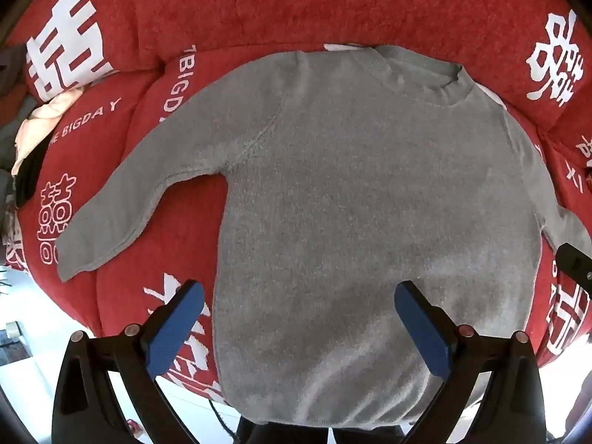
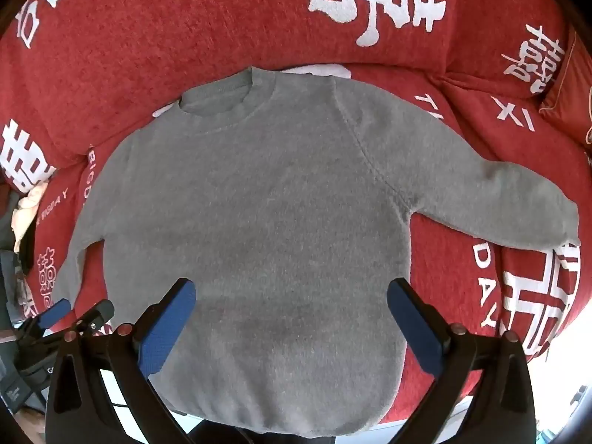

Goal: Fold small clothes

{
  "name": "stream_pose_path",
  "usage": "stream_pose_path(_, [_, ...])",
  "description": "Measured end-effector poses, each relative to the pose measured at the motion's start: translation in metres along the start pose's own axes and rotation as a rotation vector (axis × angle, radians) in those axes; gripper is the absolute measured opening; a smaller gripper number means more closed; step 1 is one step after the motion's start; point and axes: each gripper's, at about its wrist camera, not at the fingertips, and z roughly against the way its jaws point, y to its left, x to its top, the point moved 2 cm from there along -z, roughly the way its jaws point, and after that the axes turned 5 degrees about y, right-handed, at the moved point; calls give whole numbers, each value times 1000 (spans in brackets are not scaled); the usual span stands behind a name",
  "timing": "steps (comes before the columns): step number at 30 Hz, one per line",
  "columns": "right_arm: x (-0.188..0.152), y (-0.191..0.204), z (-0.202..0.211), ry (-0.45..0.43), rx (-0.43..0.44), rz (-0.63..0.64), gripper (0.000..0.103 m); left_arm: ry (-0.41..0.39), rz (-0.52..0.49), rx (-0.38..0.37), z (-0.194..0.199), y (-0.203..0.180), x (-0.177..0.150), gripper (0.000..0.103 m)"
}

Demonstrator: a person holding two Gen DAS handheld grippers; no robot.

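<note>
Both the left tongs [image 1: 299, 298] and the right tongs [image 2: 291, 296] are hanging wide open and gripping nothing, poised above the lower part of the grey knit sweater [image 1: 370, 203], which is lying flat, neck away, with both sleeves spread out on the red sofa cover [image 1: 259, 3] printed with white characters. The folding is looking not yet begun, with the garment merely laid out. The next move is probably calling for each tongs to be reaching outward and pinching a sleeve [image 2: 499, 199] or side edge to bring it across the body.
</note>
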Motion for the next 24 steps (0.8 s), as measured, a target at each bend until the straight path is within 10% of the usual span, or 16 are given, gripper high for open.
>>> stream_pose_path(24, [-10, -16, 0, 12, 2, -4, 103, -7, -1, 15, 3, -8, -7, 103])
